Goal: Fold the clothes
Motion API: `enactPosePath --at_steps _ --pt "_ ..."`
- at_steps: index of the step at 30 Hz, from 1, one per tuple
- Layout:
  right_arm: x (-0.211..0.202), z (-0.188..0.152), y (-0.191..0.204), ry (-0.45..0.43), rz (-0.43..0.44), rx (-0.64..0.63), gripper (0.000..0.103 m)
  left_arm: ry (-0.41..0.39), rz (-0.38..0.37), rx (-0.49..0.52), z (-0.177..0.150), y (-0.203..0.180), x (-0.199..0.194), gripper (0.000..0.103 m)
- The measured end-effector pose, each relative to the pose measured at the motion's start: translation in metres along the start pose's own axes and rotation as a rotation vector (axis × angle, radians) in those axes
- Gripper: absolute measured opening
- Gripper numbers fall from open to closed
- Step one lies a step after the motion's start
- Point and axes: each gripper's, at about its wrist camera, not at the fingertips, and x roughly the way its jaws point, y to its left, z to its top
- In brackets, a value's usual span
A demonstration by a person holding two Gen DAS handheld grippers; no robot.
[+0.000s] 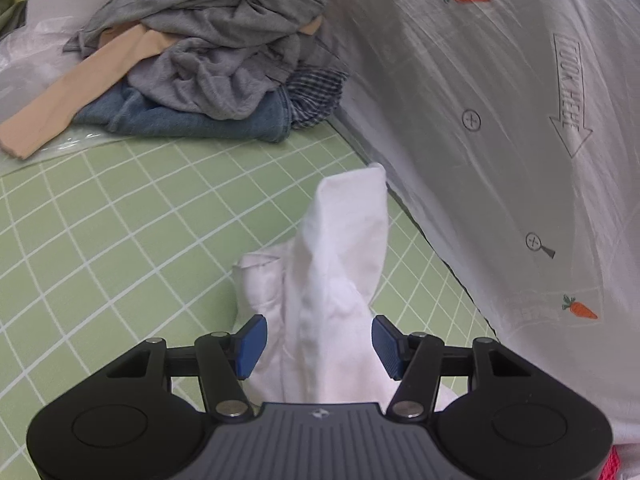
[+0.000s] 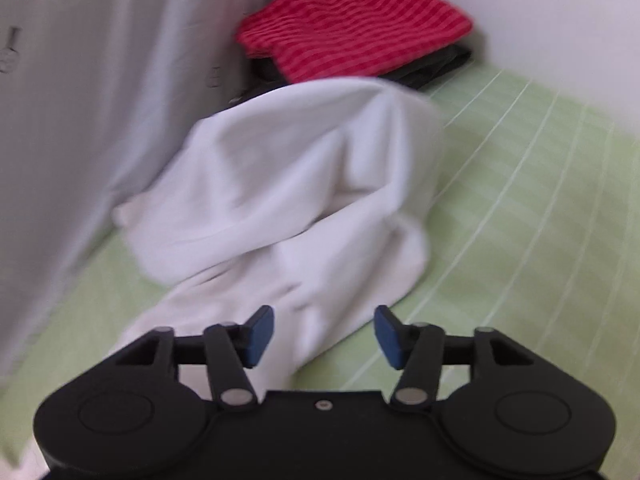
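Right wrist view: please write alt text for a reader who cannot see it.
A crumpled white garment lies on a green grid mat, in front of the open right gripper, whose blue fingers hold nothing. Behind it lies a folded red striped garment on dark clothing.

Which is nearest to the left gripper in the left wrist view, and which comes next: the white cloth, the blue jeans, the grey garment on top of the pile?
Measured from the left gripper:
1. White cloth, between the open jaws, rising just ahead.
2. Blue jeans, at the bottom of the pile, ahead and to the left on the green mat.
3. Grey garment, on top of the pile, farthest.
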Motion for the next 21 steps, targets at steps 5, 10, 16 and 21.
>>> enactPosePath --at_steps 5,10,16,21 --pt "0.006 -0.013 0.022 0.089 0.062 0.067 0.070 0.016 -0.023 0.022 0.010 -0.013 0.012 0.059" --pt "0.012 -0.023 0.027 0.141 -0.005 0.184 0.076 -0.020 -0.024 0.012 0.023 -0.019 0.018 0.060" --pt "0.012 -0.027 0.017 0.121 -0.014 0.220 0.081 -0.013 -0.007 -0.004 0.038 -0.020 0.037 0.063" --pt "0.016 -0.028 0.002 0.121 -0.014 0.254 0.082 0.019 -0.002 -0.002 0.039 -0.020 0.051 0.063"
